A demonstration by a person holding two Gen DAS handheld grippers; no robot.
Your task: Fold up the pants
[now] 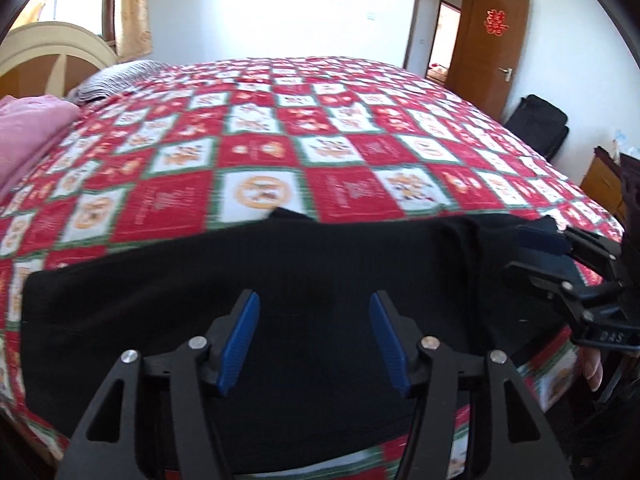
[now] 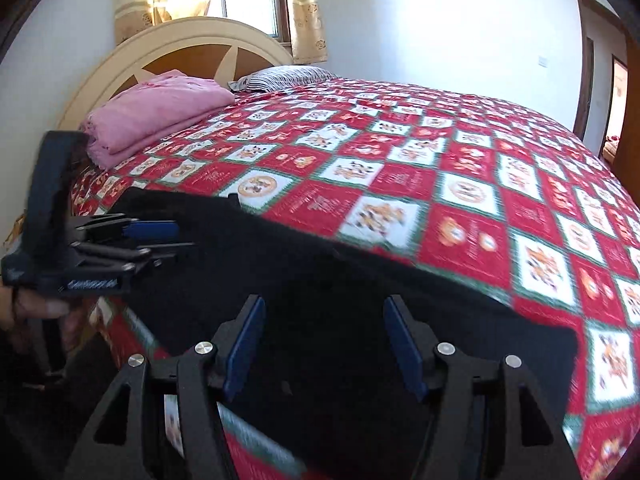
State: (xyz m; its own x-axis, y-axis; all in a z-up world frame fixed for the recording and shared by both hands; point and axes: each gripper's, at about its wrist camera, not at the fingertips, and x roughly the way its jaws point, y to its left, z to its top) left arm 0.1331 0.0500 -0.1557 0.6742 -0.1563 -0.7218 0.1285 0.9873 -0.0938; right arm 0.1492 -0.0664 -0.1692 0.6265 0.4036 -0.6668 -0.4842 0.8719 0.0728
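Black pants (image 1: pixel 280 280) lie folded flat along the near edge of a bed with a red, white and green patterned cover (image 1: pixel 320 140). They also show in the right wrist view (image 2: pixel 340 300). My left gripper (image 1: pixel 314 304) is open and empty, just above the pants' middle. It also shows at the left of the right wrist view (image 2: pixel 172 236), over the pants' left end. My right gripper (image 2: pixel 324 308) is open and empty above the pants. It shows at the right of the left wrist view (image 1: pixel 548 240), by the pants' right end.
A folded pink blanket (image 2: pixel 160 112) and a striped pillow (image 2: pixel 284 76) lie at the head of the bed by the headboard (image 2: pixel 180 48). An open wooden door (image 1: pixel 496 40), a black bag (image 1: pixel 540 124) and a low wooden cabinet (image 1: pixel 604 184) stand beyond the bed's right side.
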